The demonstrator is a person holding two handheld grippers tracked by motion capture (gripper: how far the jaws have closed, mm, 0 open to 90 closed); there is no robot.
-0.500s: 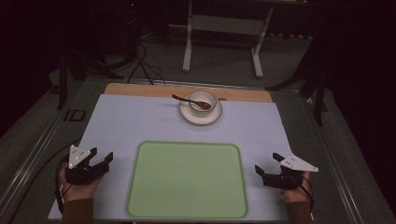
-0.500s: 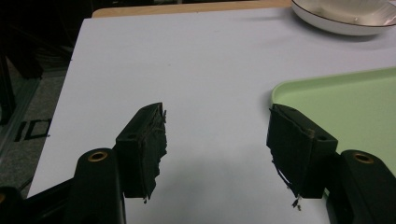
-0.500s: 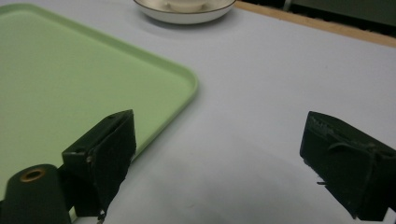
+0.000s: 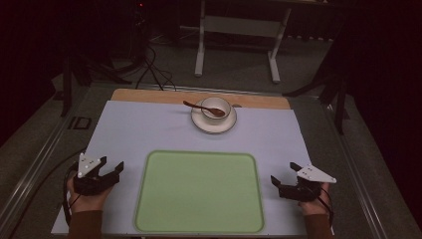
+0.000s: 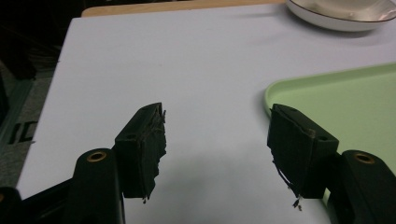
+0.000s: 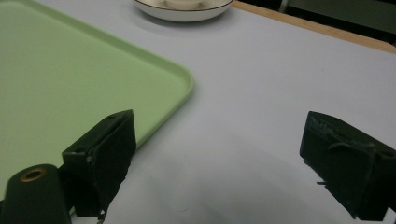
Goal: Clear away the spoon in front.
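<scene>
Flanking the green tray (image 4: 199, 191), the left gripper (image 4: 112, 169) and right gripper (image 4: 283, 174) rest on the table (image 4: 149, 129), jaws spread, holding nothing; cup (image 4: 215, 107), saucer (image 4: 204, 124) and spoon (image 4: 196, 106) sit well beyond.

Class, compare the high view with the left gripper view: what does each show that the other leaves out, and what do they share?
High view alone: the cup with the brown spoon resting in it, the right gripper, open, and the person's hands.

Left gripper view alone: the worn, frayed pads on the left gripper.

Shared: the green tray, the saucer, the pale mat, and the open left gripper beside the tray.
</scene>
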